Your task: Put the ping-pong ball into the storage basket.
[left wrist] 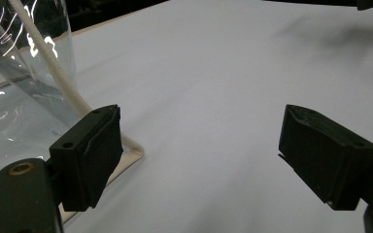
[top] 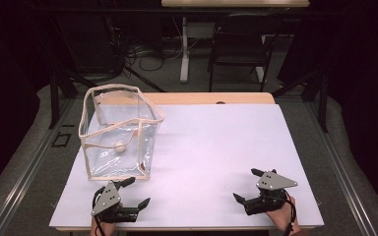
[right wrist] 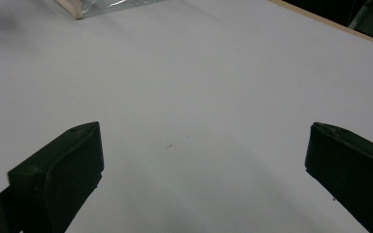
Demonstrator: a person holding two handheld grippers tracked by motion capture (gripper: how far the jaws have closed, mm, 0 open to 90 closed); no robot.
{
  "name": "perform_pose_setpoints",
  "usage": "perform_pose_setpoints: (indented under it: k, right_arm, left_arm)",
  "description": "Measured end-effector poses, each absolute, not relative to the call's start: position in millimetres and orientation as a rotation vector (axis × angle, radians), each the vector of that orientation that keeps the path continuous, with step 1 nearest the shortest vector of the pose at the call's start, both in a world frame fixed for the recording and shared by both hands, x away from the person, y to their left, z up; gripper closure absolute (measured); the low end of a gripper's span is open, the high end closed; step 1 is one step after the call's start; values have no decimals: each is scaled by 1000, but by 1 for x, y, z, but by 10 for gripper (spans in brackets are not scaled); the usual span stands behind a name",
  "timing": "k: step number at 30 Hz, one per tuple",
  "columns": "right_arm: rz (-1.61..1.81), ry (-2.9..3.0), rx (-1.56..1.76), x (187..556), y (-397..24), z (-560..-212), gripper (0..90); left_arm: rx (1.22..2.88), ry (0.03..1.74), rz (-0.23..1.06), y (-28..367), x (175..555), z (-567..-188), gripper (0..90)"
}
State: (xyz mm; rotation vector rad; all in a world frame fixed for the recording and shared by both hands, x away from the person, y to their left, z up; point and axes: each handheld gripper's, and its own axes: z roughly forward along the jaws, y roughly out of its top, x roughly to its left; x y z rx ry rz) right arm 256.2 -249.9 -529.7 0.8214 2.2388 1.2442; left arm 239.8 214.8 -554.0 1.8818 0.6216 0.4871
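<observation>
We see a clear plastic bag with cream piping [top: 119, 132] at the white tabletop's [top: 211, 147] left, a small pale ball [top: 120, 146] inside; left gripper [top: 136, 192] and right gripper [top: 246, 185] rest near us, fingers spread.

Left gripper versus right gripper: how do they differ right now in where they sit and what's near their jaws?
The left gripper sits at the near left of the table, close beside the clear bag; the right gripper sits at the near right, well apart from it. In the left gripper view, one jaw is right by the bag's cream-trimmed corner; the right gripper's jaws frame bare table. Both are open and hold nothing.
</observation>
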Motion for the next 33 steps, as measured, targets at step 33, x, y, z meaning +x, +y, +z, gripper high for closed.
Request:
perform_pose_setpoints:
  k: [33]
  right_arm:
    - [1266,2150,860,240,-257,-548,0]
  left_arm:
    - [1890,615,483,214,240,-555,161]
